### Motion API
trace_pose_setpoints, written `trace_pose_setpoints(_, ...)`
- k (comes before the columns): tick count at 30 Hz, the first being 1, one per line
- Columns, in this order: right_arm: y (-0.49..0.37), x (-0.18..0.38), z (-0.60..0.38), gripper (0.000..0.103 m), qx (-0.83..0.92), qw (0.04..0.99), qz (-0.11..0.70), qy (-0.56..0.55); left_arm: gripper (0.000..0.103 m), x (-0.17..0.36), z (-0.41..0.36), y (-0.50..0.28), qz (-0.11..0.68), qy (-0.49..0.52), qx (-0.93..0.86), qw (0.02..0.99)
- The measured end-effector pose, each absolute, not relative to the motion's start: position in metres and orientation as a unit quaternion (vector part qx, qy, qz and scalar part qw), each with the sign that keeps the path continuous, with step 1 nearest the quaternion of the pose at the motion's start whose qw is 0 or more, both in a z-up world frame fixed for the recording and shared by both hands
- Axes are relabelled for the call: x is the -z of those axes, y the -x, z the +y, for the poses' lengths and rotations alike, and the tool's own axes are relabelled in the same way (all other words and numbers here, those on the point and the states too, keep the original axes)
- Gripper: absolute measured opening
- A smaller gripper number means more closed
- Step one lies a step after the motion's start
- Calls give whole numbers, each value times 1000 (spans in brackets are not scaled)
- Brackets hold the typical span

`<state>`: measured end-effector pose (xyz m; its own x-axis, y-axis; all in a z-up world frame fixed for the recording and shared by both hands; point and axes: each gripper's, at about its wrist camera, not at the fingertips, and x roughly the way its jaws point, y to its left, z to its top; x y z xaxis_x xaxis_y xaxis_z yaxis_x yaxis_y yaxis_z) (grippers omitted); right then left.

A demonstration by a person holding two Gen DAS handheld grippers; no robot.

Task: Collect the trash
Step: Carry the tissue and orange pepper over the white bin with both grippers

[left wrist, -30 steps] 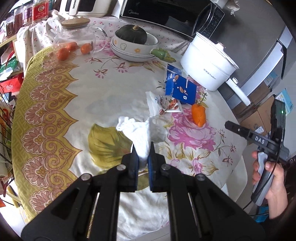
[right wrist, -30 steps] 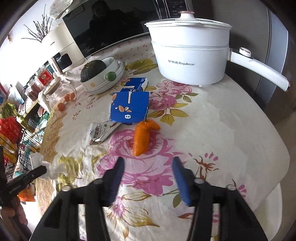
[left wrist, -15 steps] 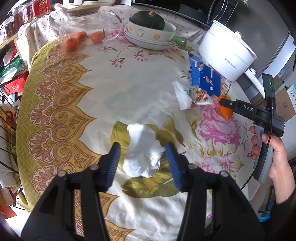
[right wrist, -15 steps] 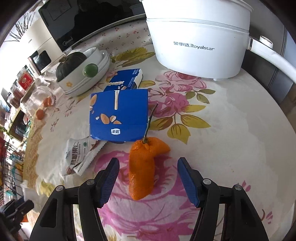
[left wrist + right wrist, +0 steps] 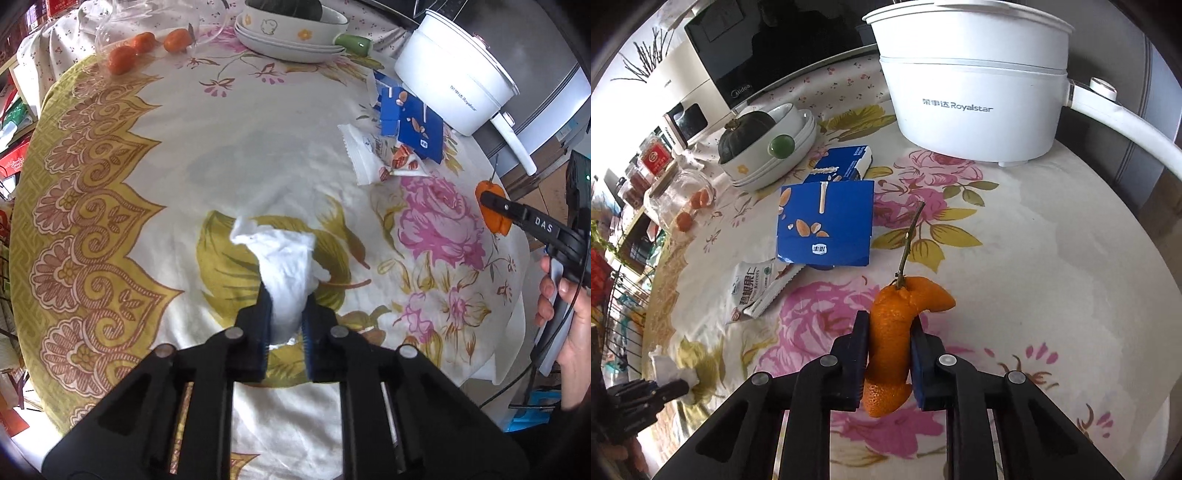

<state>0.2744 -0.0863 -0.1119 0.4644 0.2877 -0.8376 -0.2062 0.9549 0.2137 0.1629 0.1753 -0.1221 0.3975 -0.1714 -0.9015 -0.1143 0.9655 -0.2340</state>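
Note:
A crumpled white tissue (image 5: 284, 258) lies on the flowered tablecloth (image 5: 221, 155). My left gripper (image 5: 287, 308) has its jaws closing on the tissue's near end, and both pads press it. A curled orange peel (image 5: 897, 306) with a stem sits between the pads of my right gripper (image 5: 889, 325), whose jaws are closing and pinch it. A flattened blue carton (image 5: 825, 225) and a white snack wrapper (image 5: 757, 291) lie further in. In the left wrist view the right gripper (image 5: 496, 208) shows on the peel (image 5: 491, 190). In the right wrist view the left gripper (image 5: 674, 387) is at the tissue (image 5: 663, 367).
A white electric pot (image 5: 971, 103) with a long handle stands at the back right. Stacked bowls (image 5: 798, 140) hold a dark squash, beside a glass jar (image 5: 676, 192) with small oranges. A microwave (image 5: 768, 44) stands behind. The table's edge curves close on the right.
The left gripper, shut on the tissue a second ago, opened over it, then sank and closed on it again. The right gripper moved onto the peel and closed from open.

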Motion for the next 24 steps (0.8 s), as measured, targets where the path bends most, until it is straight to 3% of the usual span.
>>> trace_pose_setpoints(15, -158, 51, -149, 20, -158, 865, 476, -5, 14, 90, 115, -140, 528, 103, 55, 841)
trace_pose_setpoints(24, -121, 62, -198, 20, -117, 855, 505, -24, 14, 80, 70, -122, 512, 95, 109, 846)
